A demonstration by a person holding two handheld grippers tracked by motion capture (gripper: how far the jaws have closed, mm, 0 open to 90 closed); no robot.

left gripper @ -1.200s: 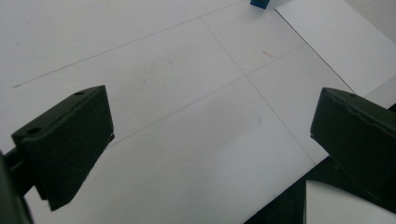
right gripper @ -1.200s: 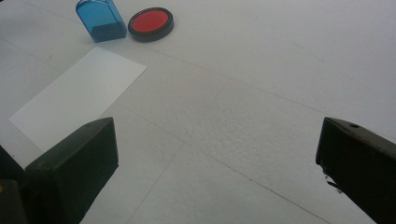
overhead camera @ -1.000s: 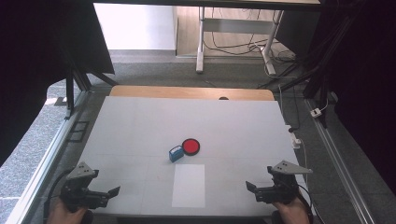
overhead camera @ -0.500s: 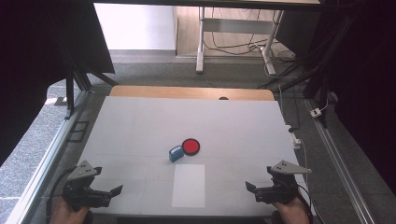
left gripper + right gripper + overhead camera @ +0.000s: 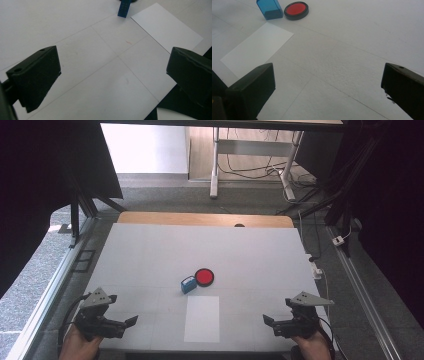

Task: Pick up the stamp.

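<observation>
A small blue box (image 5: 188, 284) (image 5: 124, 8) (image 5: 269, 9) stands near the middle of the white table (image 5: 150, 255), touching or almost touching a round red disc with a black rim (image 5: 204, 277) (image 5: 296, 10). A white sheet of paper (image 5: 202, 318) (image 5: 166, 26) (image 5: 257, 48) lies flat just in front of them. My left gripper (image 5: 126, 324) (image 5: 112, 75) rests open at the near left corner, nothing between its jaws. My right gripper (image 5: 270, 323) (image 5: 329, 85) rests open at the near right corner, also holding nothing.
A wooden strip (image 5: 205, 219) runs along the table's far edge. Metal rails (image 5: 55, 275) flank the table on both sides. A cable and a small white plug (image 5: 315, 265) hang off the right edge. Desk legs and cables (image 5: 250, 165) stand on the floor beyond.
</observation>
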